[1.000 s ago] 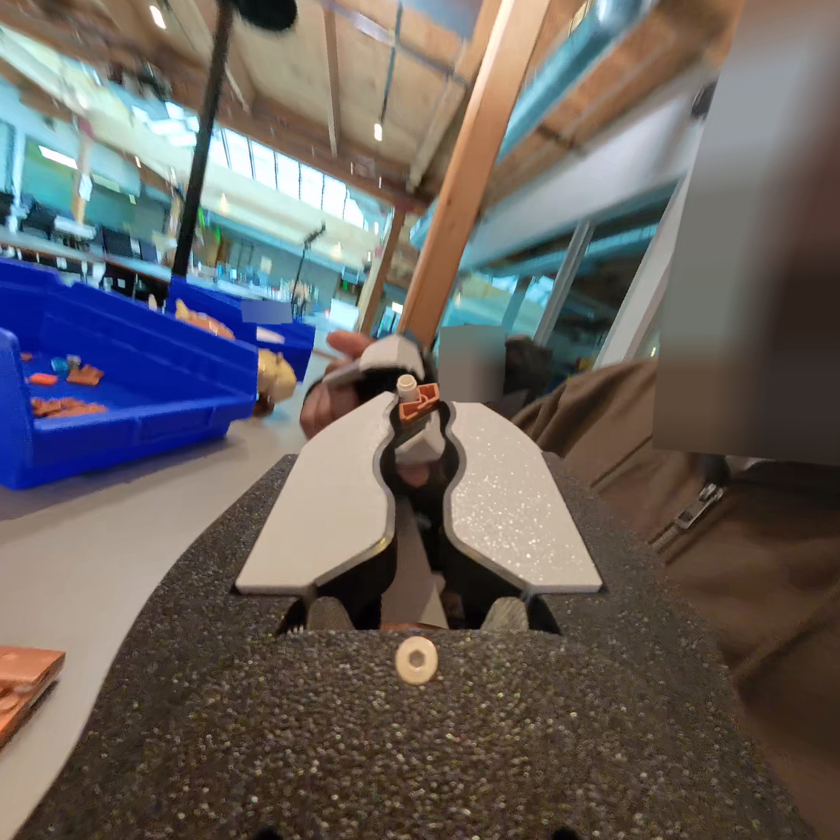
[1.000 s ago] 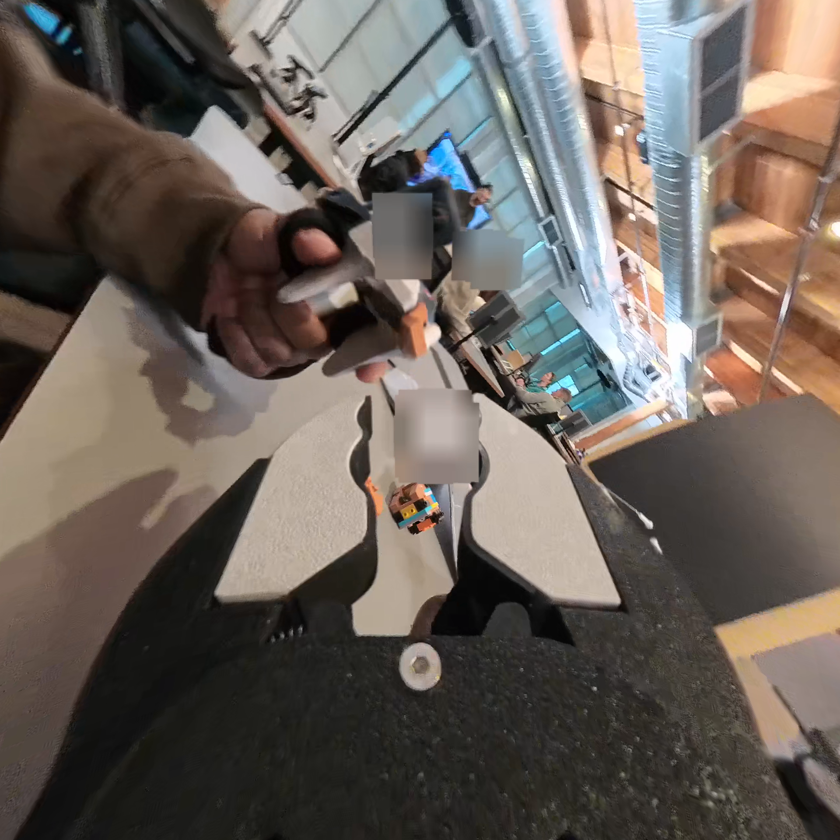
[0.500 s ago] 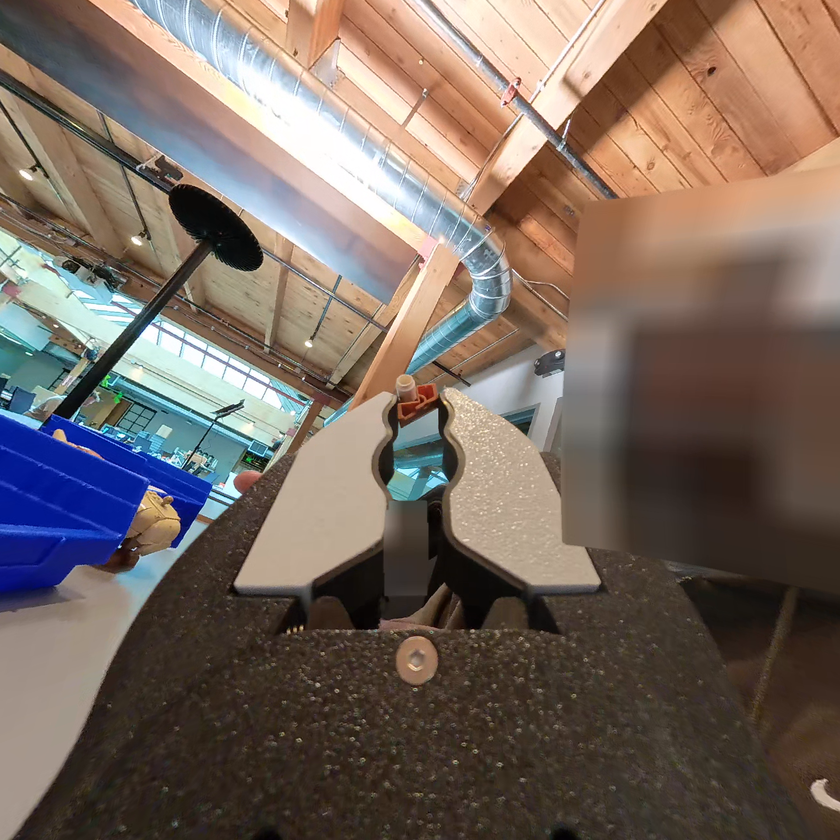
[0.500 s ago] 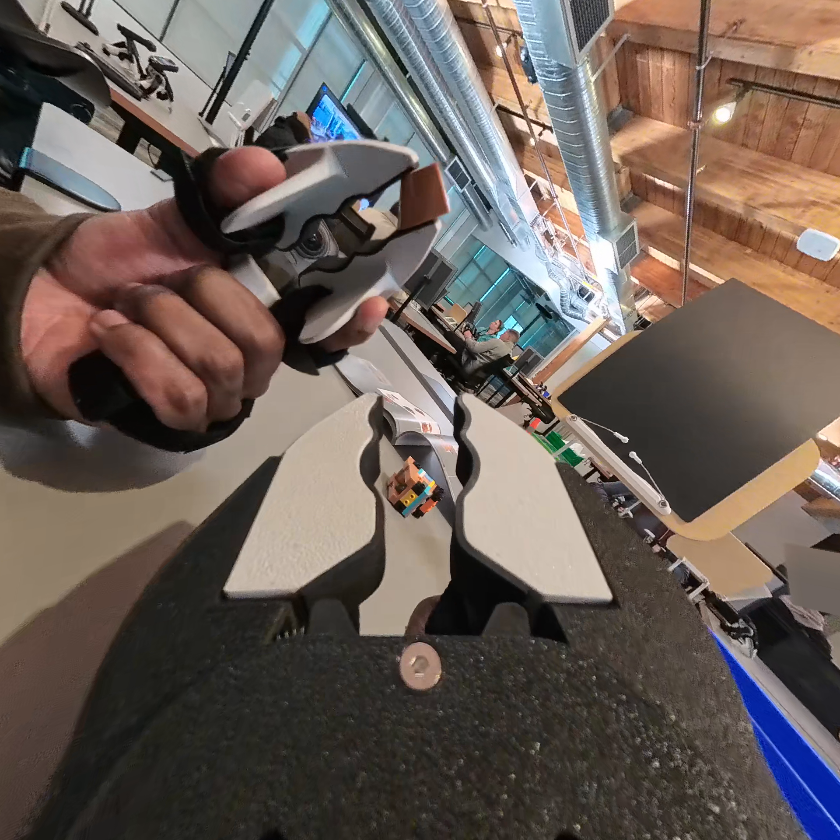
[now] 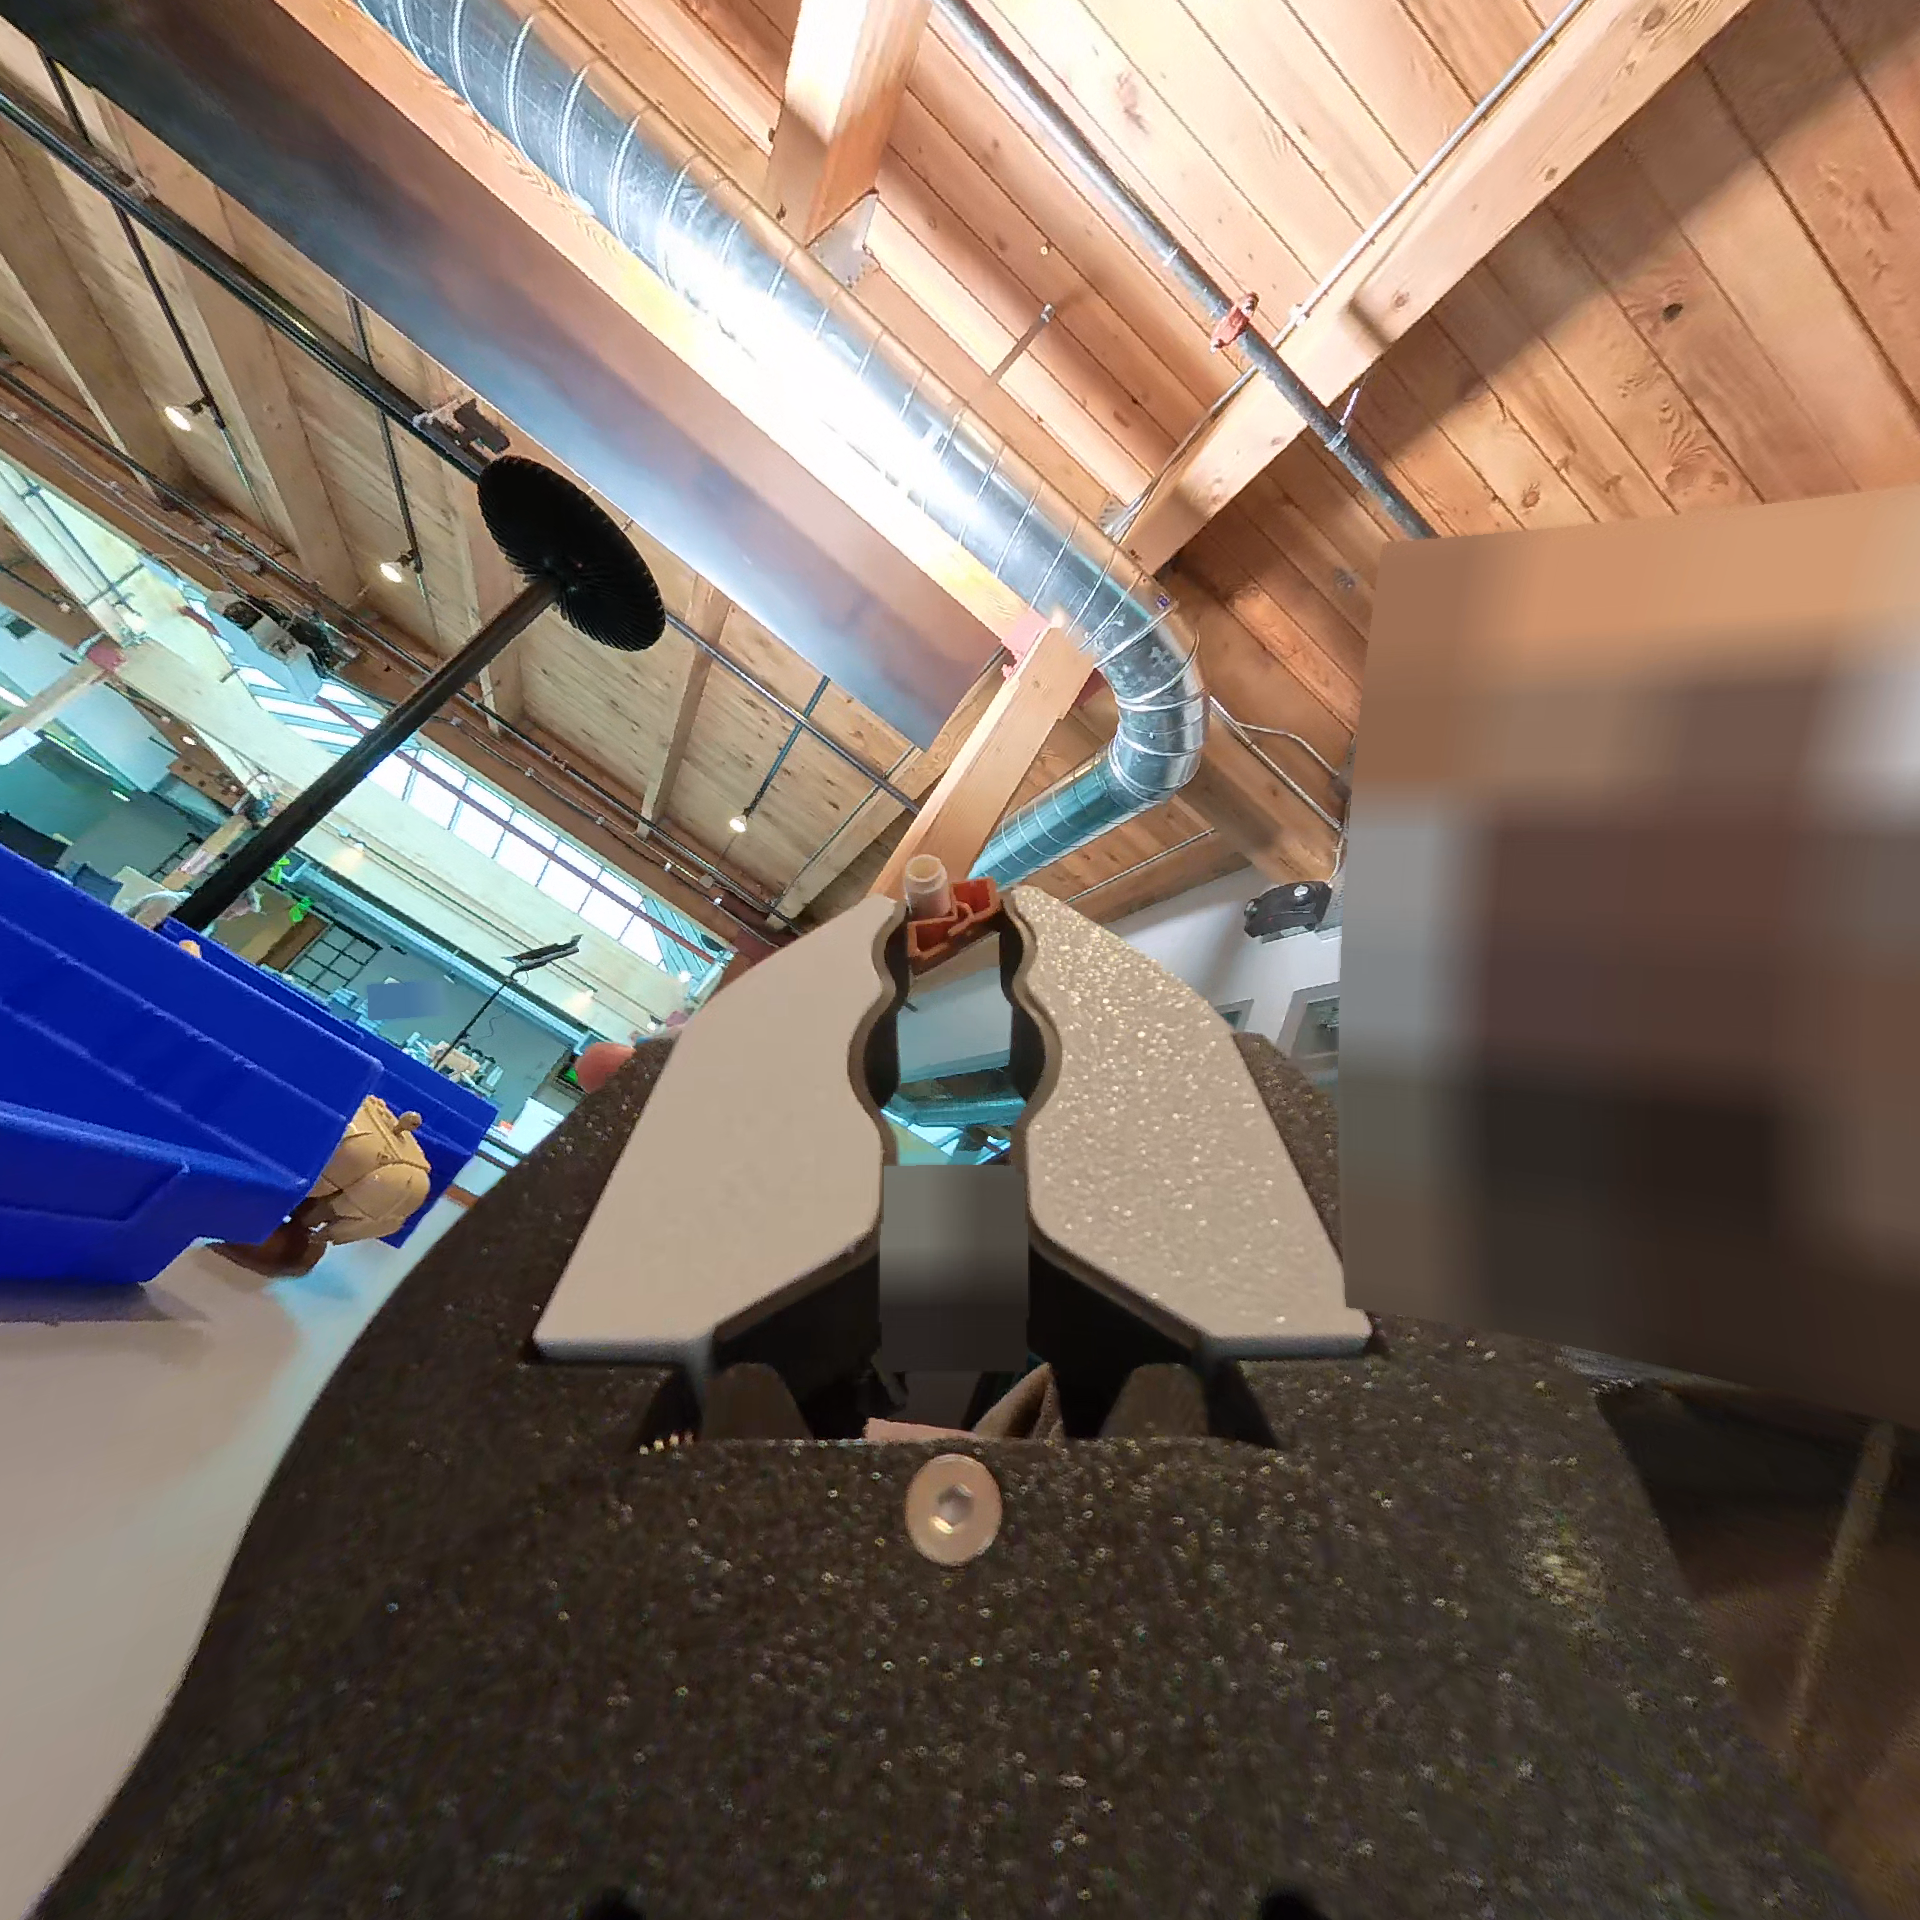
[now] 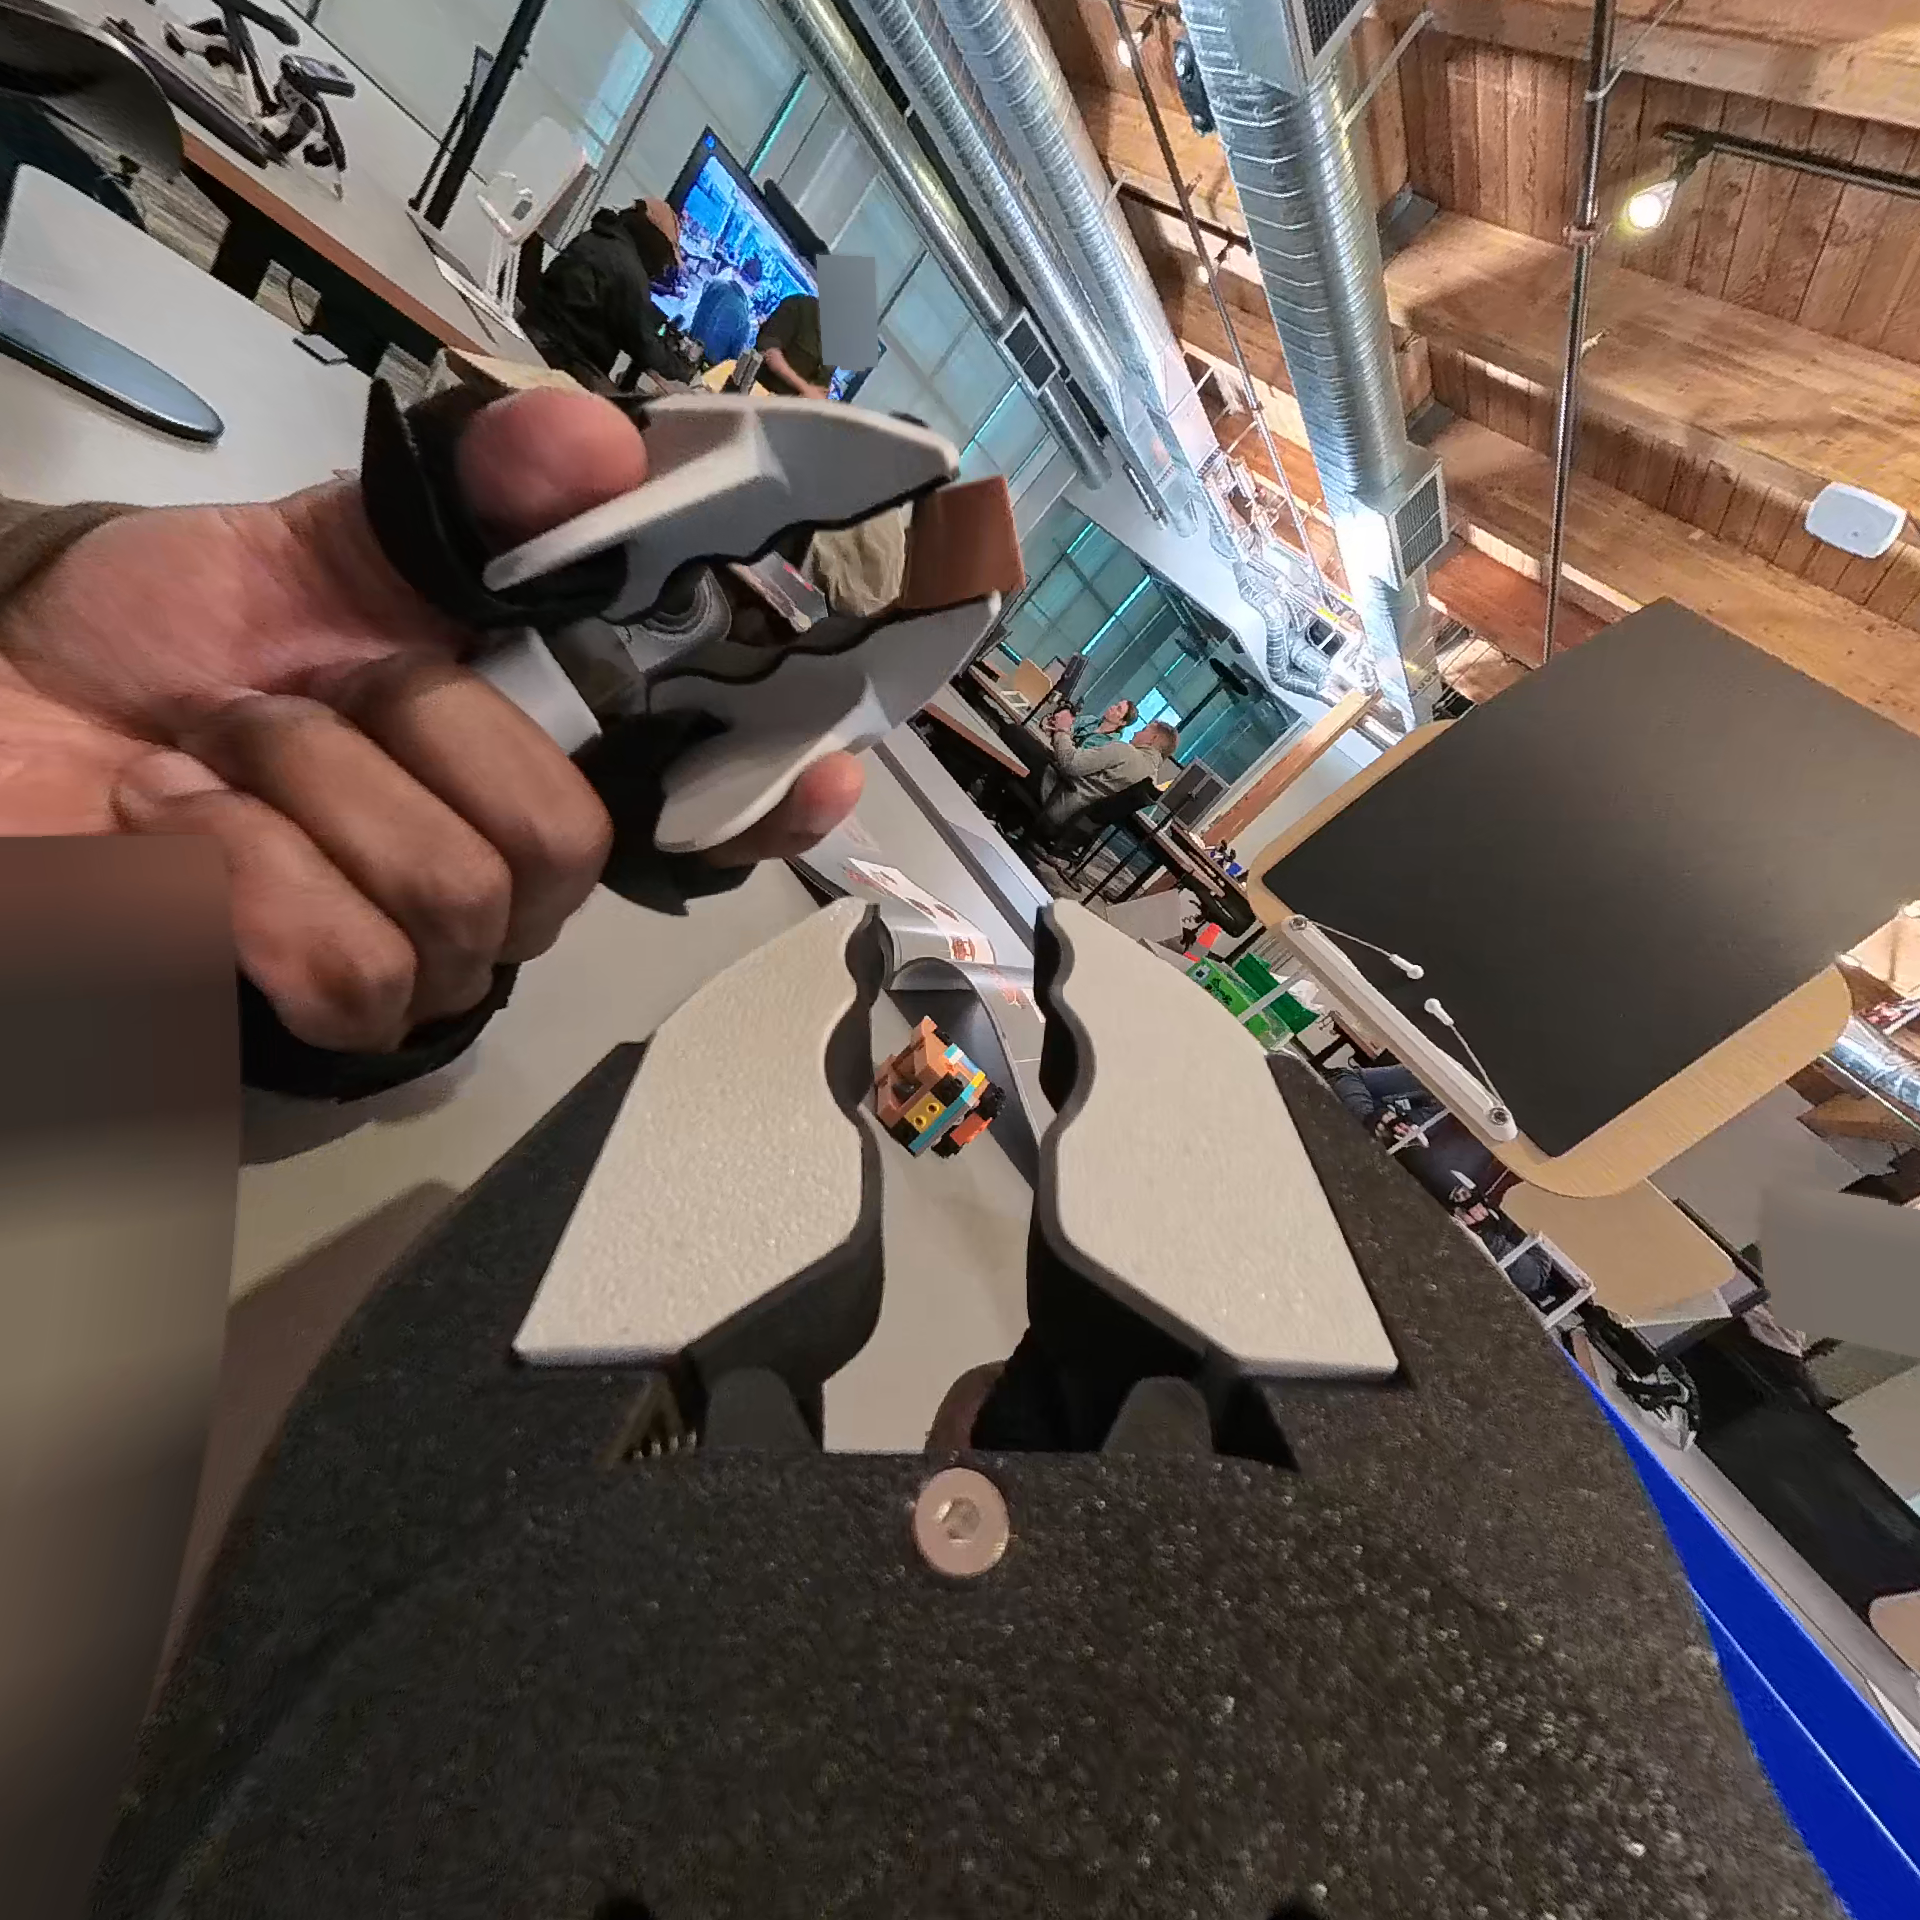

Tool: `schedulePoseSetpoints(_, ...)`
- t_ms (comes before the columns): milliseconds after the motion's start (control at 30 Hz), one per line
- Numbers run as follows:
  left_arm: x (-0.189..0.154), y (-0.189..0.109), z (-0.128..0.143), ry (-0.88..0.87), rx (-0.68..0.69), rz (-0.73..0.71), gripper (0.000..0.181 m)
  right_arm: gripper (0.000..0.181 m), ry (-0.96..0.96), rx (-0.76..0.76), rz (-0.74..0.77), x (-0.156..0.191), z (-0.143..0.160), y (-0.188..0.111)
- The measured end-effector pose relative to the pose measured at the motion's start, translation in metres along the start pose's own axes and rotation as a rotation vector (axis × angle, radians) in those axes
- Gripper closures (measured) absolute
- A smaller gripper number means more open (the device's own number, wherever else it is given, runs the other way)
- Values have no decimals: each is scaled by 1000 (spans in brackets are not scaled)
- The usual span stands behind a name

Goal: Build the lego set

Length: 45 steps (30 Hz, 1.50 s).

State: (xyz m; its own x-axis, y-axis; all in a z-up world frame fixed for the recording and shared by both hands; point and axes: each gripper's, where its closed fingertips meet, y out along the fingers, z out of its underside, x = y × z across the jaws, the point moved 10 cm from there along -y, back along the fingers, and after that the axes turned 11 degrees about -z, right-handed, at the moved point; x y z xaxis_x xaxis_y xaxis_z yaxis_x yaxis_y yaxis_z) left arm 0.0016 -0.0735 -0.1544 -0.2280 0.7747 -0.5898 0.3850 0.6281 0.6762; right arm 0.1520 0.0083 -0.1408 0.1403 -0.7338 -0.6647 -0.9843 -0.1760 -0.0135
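My left gripper (image 5: pixel 954 920) is raised toward the ceiling and shut on a small reddish-brown lego piece (image 5: pixel 940 928) with a tan peg on top. The right wrist view shows the same gripper (image 6: pixel 935 540), held in a hand, its pads pressed on the brown piece (image 6: pixel 971 545). My right gripper (image 6: pixel 951 935) is open and empty below and to the right of it. Between its fingers, farther off on the grey table (image 6: pixel 343 1039), sits a small built lego model (image 6: pixel 930 1086) in brown, orange and teal.
Blue bins (image 5: pixel 156 1122) stand at the left with a tan figure (image 5: pixel 374 1169) beside them. An open instruction booklet (image 6: pixel 935 935) lies past the model. A black panel on a stand (image 6: pixel 1621 883) rises at the right. People sit at far tables. Tip to tip, the grippers are about 6 centimeters apart.
My left gripper tilted up from the table toward the ceiling, keeping the brown piece. My right gripper narrowed its opening and came closer under the left one.
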Motion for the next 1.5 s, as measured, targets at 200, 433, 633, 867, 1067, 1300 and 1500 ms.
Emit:
schedulePoseSetpoints(200,0,-1,-2,-4,-13,-3,165,154,-12,8,0,1,0,0)
schedulePoseSetpoints(433,0,-1,-1,-10,-5,0,165,155,-22,11,6,2,0,-1)
schedulePoseSetpoints(633,0,-1,0,1,4,-12,165,156,-53,27,17,3,1,-1)
schedulePoseSetpoints(867,1,-2,0,16,4,-30,165,156,-51,32,17,3,2,-1)
schedulePoseSetpoints(1067,0,-2,0,20,5,-34,165,156,-47,30,14,3,1,-1)
schedulePoseSetpoints(1300,1,-2,1,21,11,-40,165,156,-44,28,13,2,1,-1)
schedulePoseSetpoints(1500,1,-2,1,21,11,-42,165,156,-42,26,11,2,1,-2)
